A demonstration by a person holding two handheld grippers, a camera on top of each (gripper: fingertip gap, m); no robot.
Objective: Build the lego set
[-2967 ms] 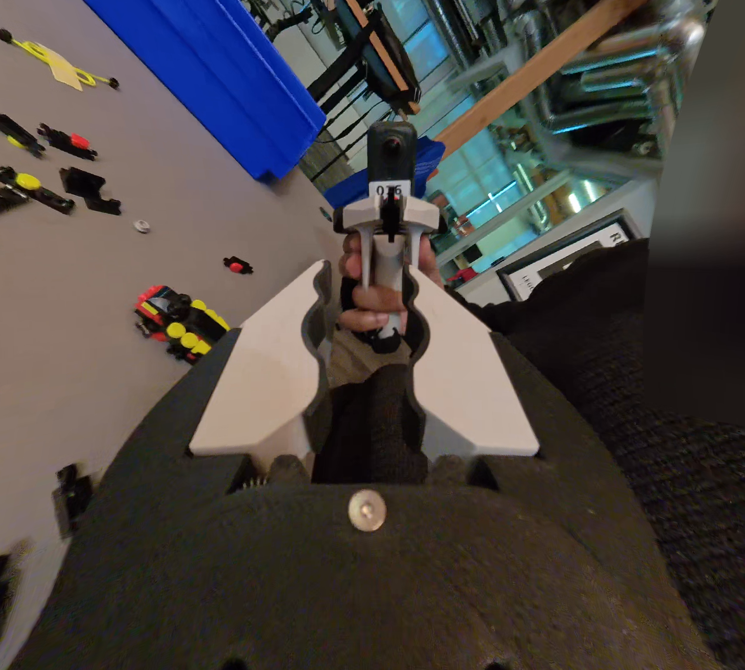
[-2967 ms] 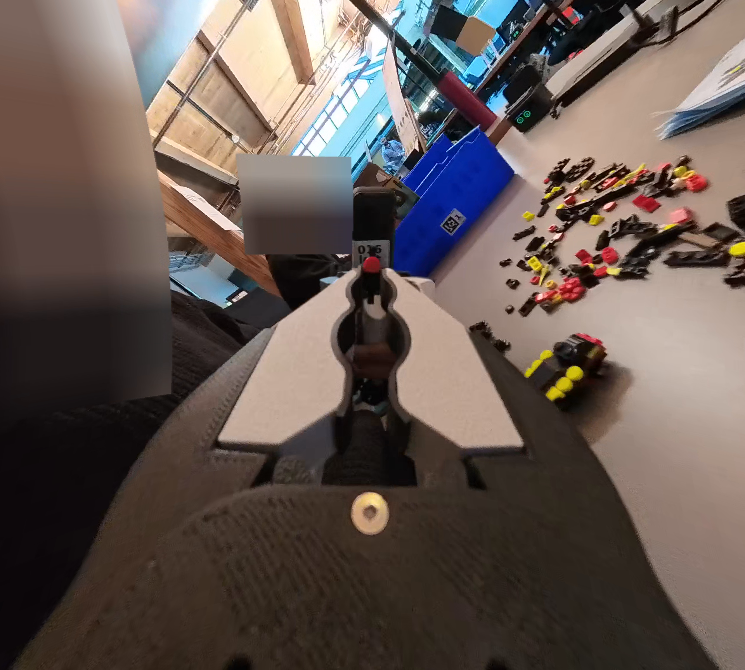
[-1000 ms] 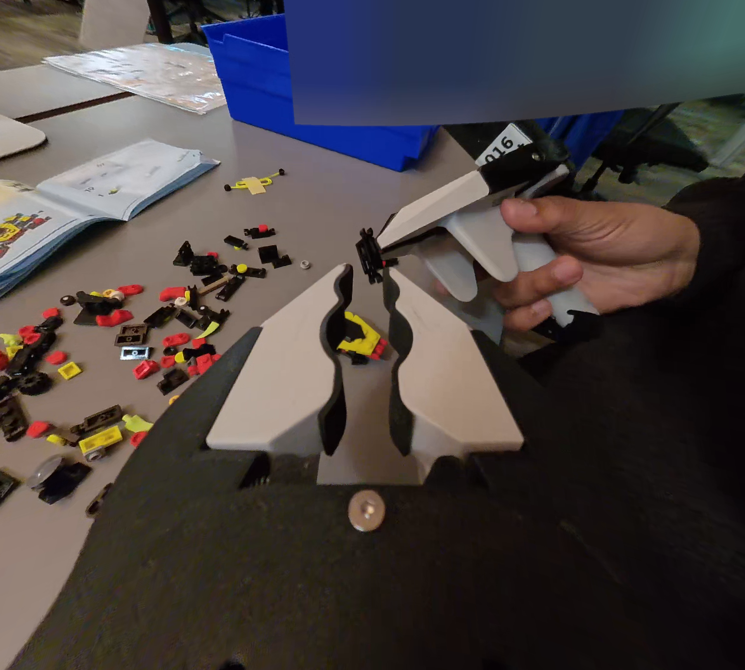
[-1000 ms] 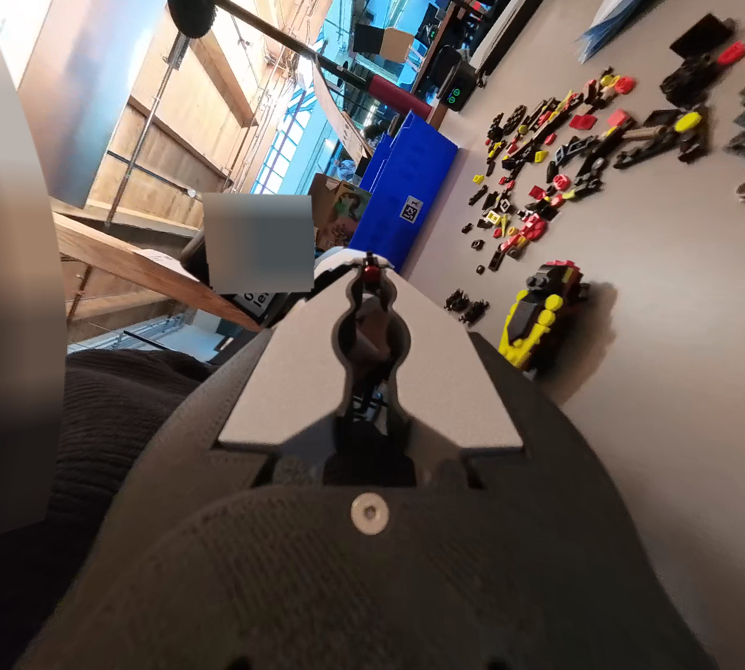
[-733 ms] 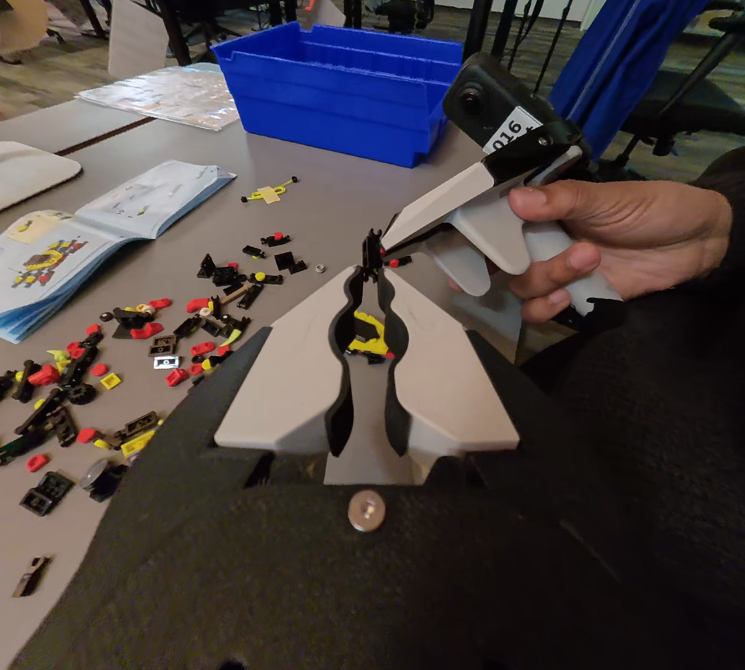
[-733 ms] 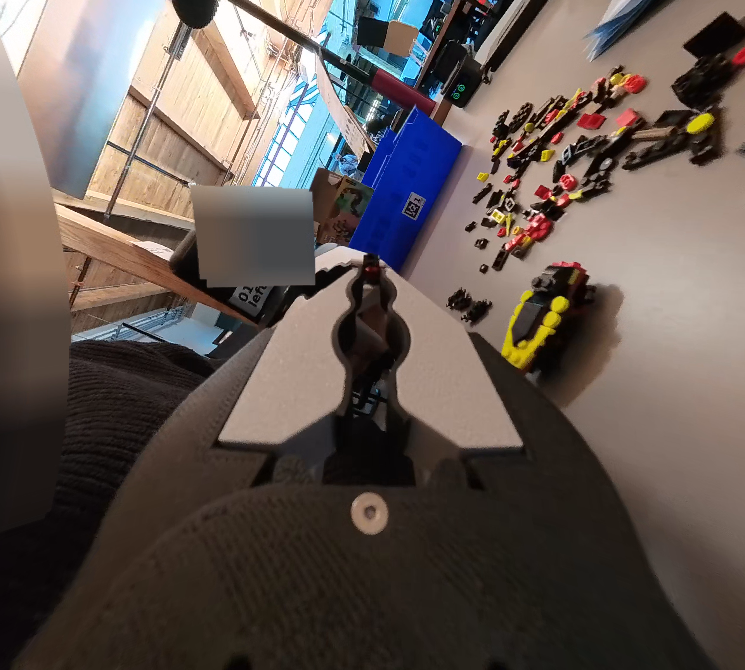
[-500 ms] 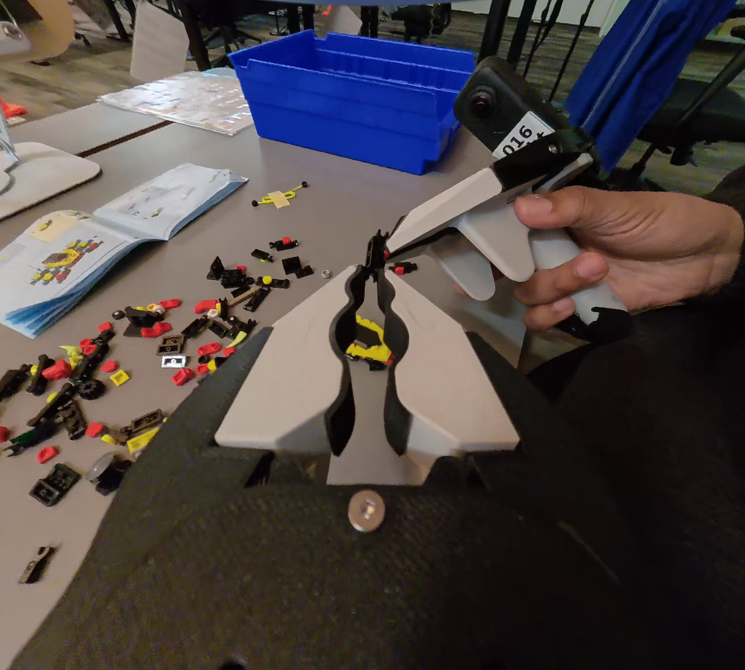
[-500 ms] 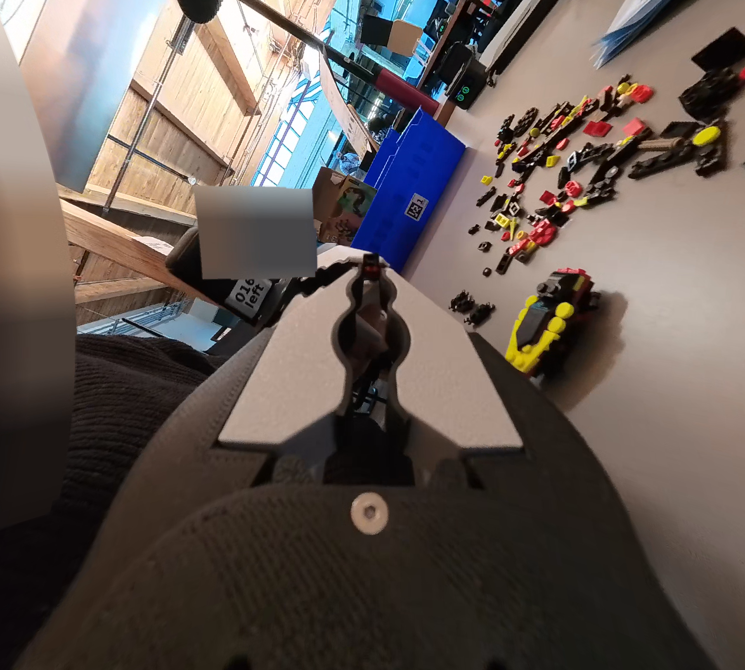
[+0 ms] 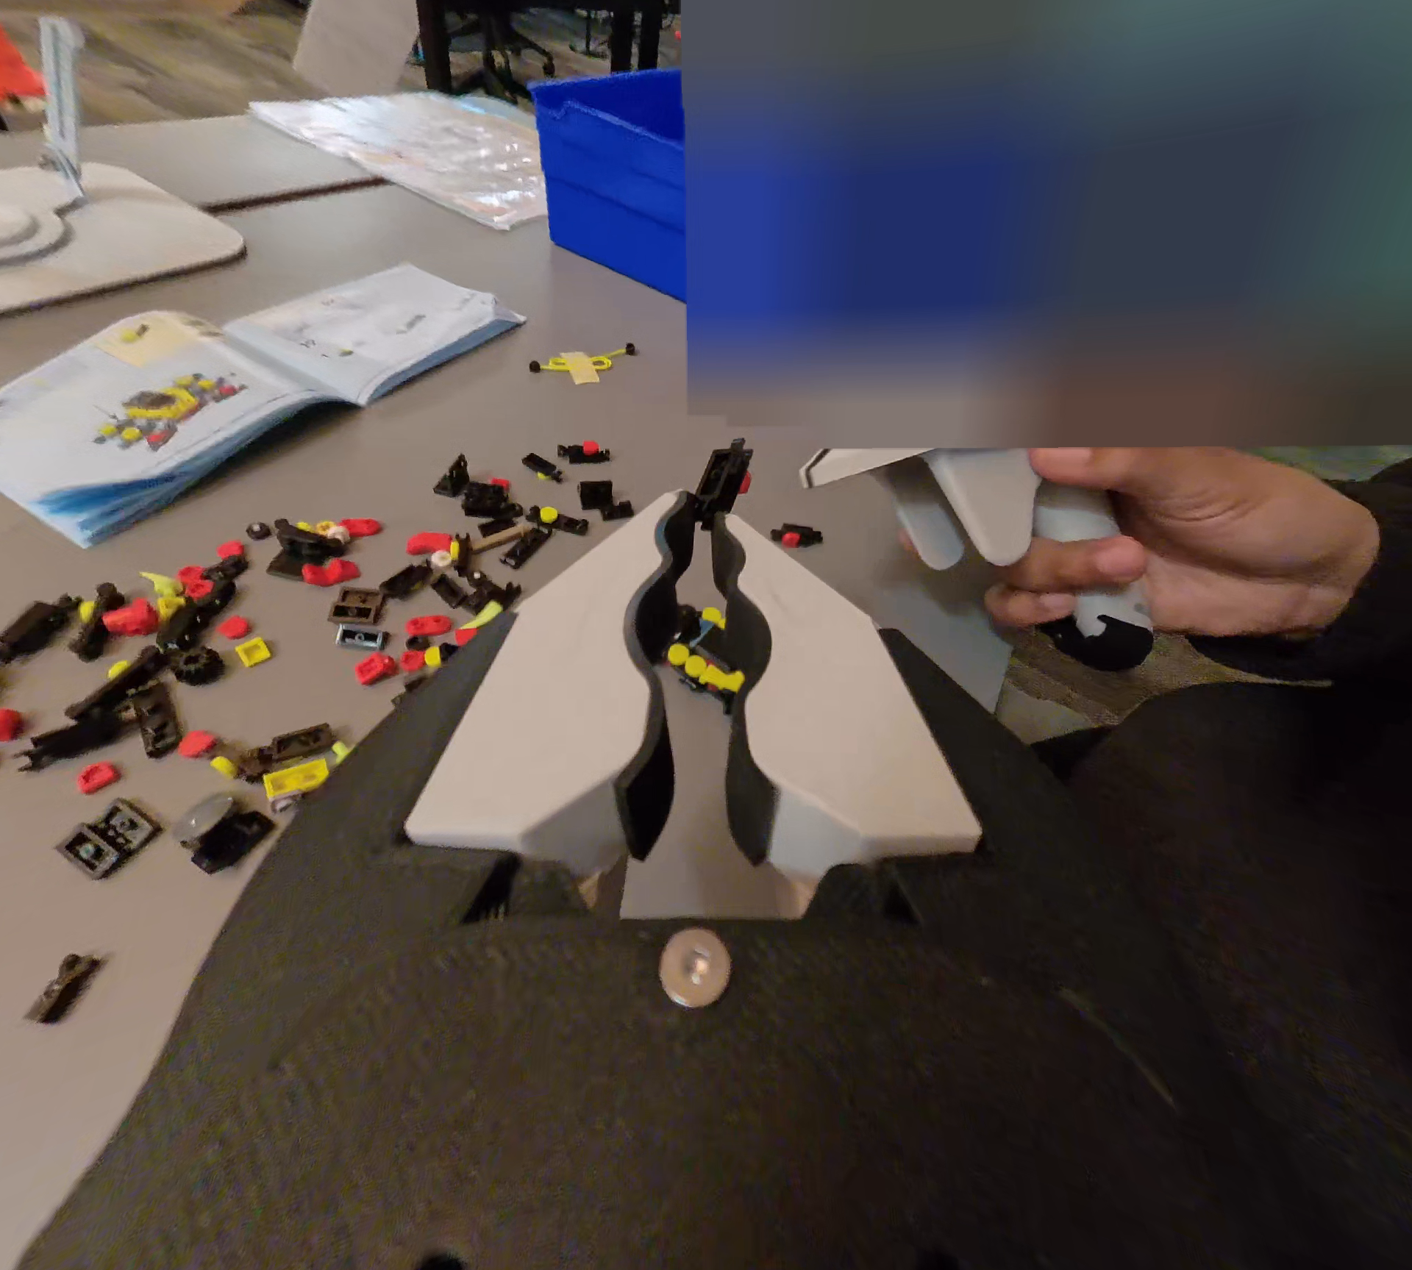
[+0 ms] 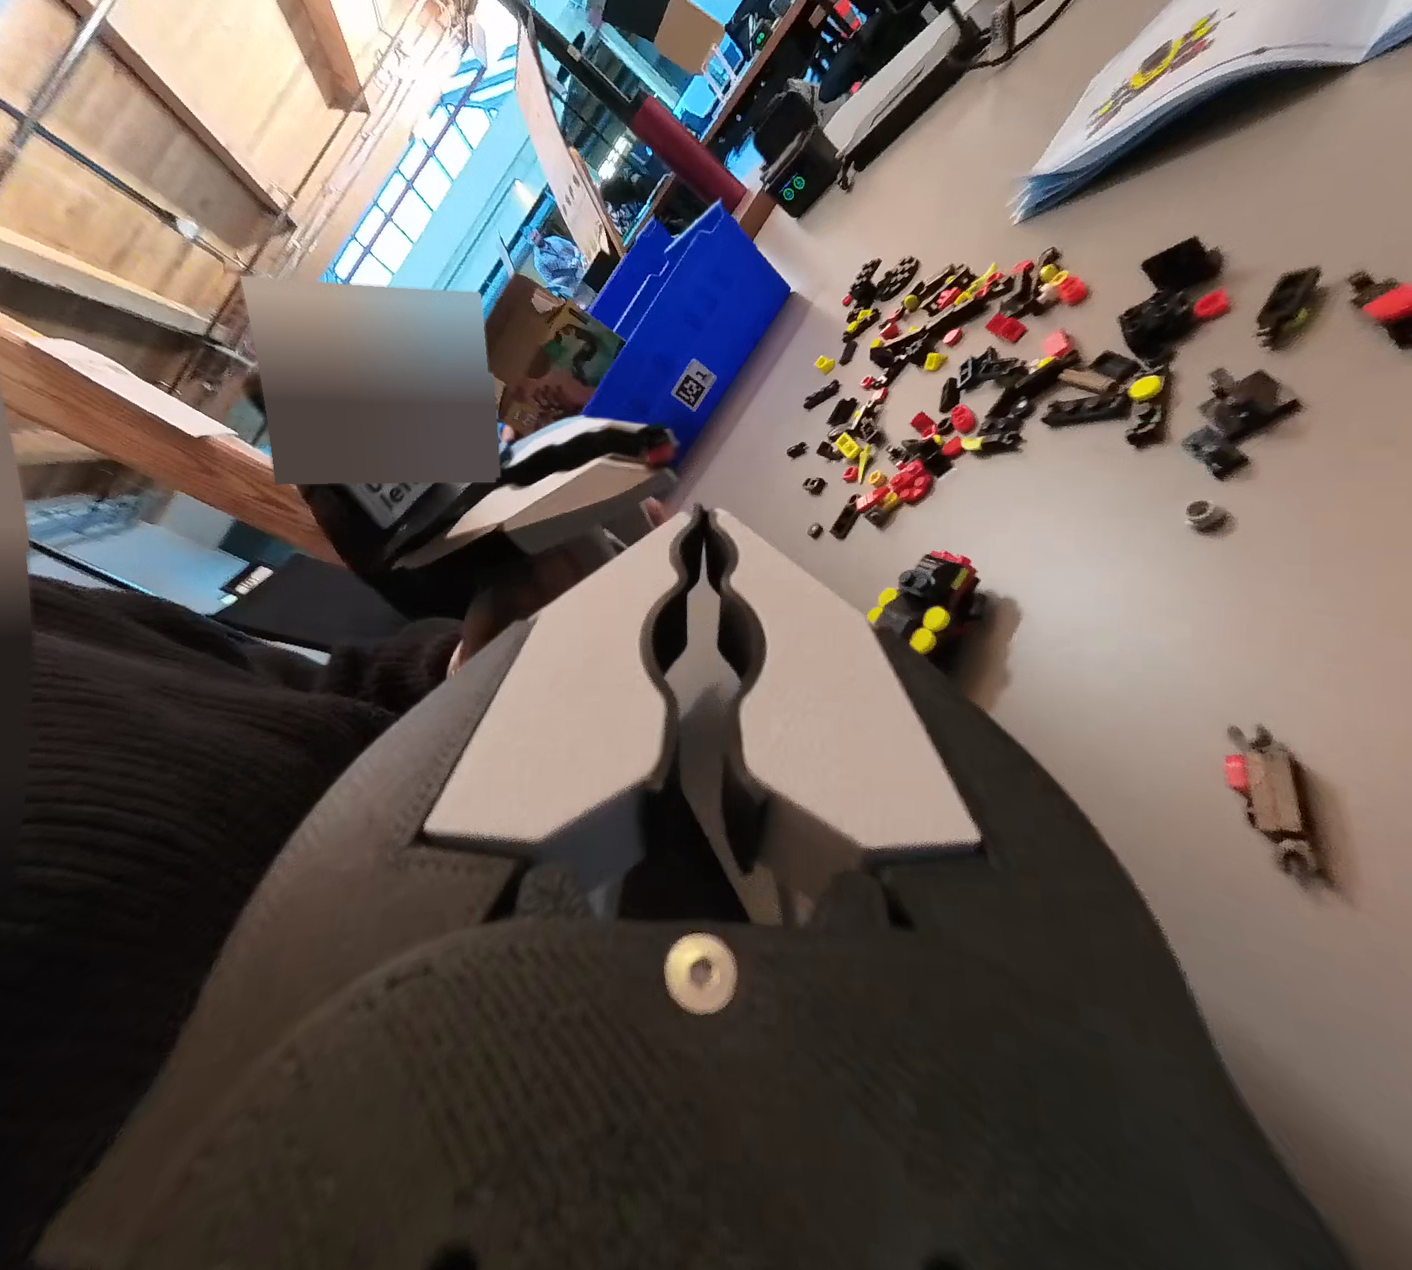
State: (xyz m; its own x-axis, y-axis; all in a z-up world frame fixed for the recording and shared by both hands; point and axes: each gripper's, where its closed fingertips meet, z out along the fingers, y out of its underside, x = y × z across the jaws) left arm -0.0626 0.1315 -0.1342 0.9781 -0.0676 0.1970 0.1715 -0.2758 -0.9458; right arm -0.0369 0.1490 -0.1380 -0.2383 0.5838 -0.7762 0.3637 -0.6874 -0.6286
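Two grippers: both raised off the table (image 9: pixel 359 225), probably for handling.
Left gripper (image 9: pixel 709 521): fingers clamped on black brick (image 9: pixel 722 481), above toy car (image 10: pixel 928 595).
Right gripper (image 10: pixel 701 524): fingers together, nothing between, beside car.

The blue bin (image 10: pixel 672 347) bears a white coded sticker (image 10: pixel 694 385). The open booklet (image 9: pixel 229 377) has printed pages, too small to read.

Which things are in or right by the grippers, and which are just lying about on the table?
At the grippers:
- left gripper, shut on a small black piece with a red bit
- right gripper, shut, nothing seen between its tips
- black-and-yellow car, nearest the right gripper

Lying about:
- loose pieces in black, red and yellow
- open booklet
- blue bin
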